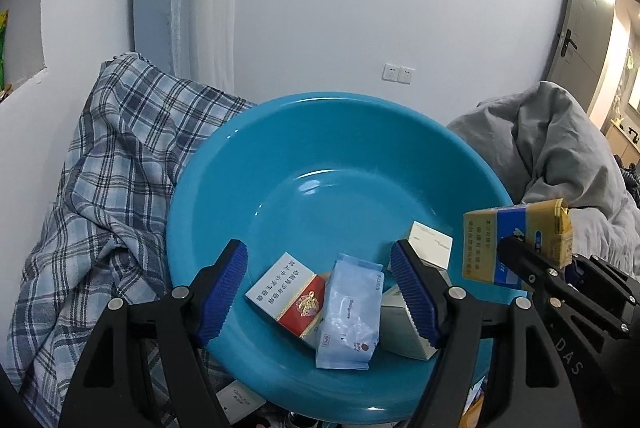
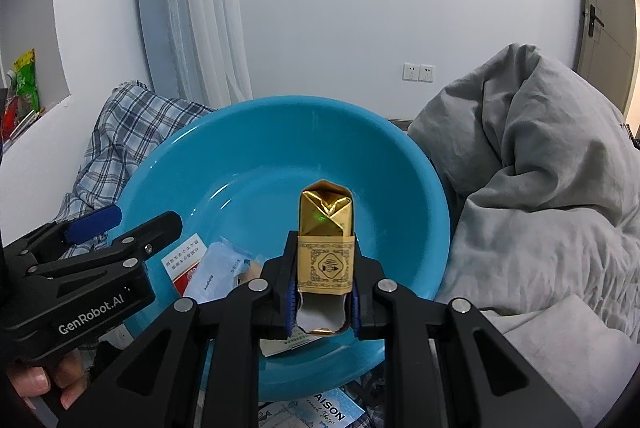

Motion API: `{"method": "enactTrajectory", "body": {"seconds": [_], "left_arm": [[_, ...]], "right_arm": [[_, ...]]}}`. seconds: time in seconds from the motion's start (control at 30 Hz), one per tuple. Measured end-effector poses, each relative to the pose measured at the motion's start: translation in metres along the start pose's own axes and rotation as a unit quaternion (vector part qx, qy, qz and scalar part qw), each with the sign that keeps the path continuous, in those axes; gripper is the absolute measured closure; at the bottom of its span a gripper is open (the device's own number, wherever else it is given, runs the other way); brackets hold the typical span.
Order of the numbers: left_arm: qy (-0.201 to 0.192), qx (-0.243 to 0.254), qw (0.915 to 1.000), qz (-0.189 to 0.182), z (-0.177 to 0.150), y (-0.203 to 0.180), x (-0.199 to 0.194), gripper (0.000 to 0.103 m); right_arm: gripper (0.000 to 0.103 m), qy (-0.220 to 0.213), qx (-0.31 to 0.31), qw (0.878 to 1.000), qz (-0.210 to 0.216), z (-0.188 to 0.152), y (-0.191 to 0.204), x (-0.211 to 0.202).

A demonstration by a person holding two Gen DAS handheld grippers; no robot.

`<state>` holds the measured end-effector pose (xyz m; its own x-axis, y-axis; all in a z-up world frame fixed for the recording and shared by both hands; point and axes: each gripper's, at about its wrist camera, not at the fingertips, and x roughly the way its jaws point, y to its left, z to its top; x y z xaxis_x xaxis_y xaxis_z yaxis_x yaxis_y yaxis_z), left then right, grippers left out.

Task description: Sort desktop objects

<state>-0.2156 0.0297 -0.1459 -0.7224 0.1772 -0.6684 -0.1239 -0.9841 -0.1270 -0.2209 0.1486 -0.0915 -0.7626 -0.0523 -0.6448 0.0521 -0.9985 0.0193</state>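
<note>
While the right gripper (image 2: 325, 302) is clamped tight on a gold cigarette pack (image 2: 326, 240), its blue pads (image 2: 291, 302) press both sides of the pack's lower end, and the pack stands upright over the near part of the blue basin (image 2: 400, 164). An ornate bordered emblem is printed on the pack's facing panel; from the left wrist view its broad side shows a blue band and Chinese characters too small to read.

Beside it, the left gripper (image 1: 320, 292) stands wide open with nothing between its jaws, held above the basin's near edge. Its black body carries the words "GenRobot.AI", and a person's hand (image 2: 44, 384) grips it from below.

Under the open jaws, on the basin floor, lie a red and white cigarette pack (image 1: 286, 294) with Chinese print, a pale blue packet (image 1: 350, 312) whose small wording may read "Babycare", and two white boxes (image 1: 430, 242), all touching or overlapping.

Below the basin's near rim, a printed sheet (image 2: 324, 410) shows the letters "AISON". A plaid cloth (image 1: 100, 196) lies to the basin's left, and a grey quilt (image 2: 540, 180) to its right.
</note>
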Motion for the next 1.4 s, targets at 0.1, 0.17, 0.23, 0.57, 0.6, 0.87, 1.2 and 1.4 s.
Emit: {"method": "enactTrajectory", "body": {"seconds": [0.1,0.17,0.23,0.57,0.6,0.87,1.2,1.4], "left_arm": [[0.002,0.004,1.0,0.001,-0.001,-0.002,0.001,0.027],[0.002,0.002,1.0,0.001,-0.001,-0.003,0.001,0.027],[0.002,0.002,1.0,0.001,-0.001,-0.002,0.002,0.027],[-0.003,-0.002,1.0,0.004,0.0,0.003,-0.001,0.027],[-0.004,-0.002,1.0,0.005,0.0,0.003,-0.002,0.027],[-0.009,0.005,0.9999,0.009,0.001,0.001,-0.004,0.027],[-0.107,0.031,0.9928,0.043,0.019,-0.011,-0.065,0.027],[-0.161,0.012,0.9866,0.025,0.033,-0.006,-0.106,0.023]], "right_arm": [[0.085,0.002,0.001,1.0,0.001,-0.001,0.0,0.001],[0.084,0.003,0.0,1.0,0.0,-0.001,-0.001,0.001],[0.079,0.007,-0.002,1.0,0.001,-0.002,0.0,0.003],[0.042,-0.011,0.011,1.0,-0.006,0.0,-0.004,-0.004],[0.042,-0.009,0.012,1.0,-0.005,0.0,-0.005,-0.003],[0.042,-0.01,0.015,1.0,-0.008,0.001,-0.008,-0.003],[0.042,-0.046,0.021,0.999,-0.021,0.013,-0.013,-0.027],[0.042,-0.091,0.011,0.995,-0.028,0.026,-0.012,-0.06]]}}
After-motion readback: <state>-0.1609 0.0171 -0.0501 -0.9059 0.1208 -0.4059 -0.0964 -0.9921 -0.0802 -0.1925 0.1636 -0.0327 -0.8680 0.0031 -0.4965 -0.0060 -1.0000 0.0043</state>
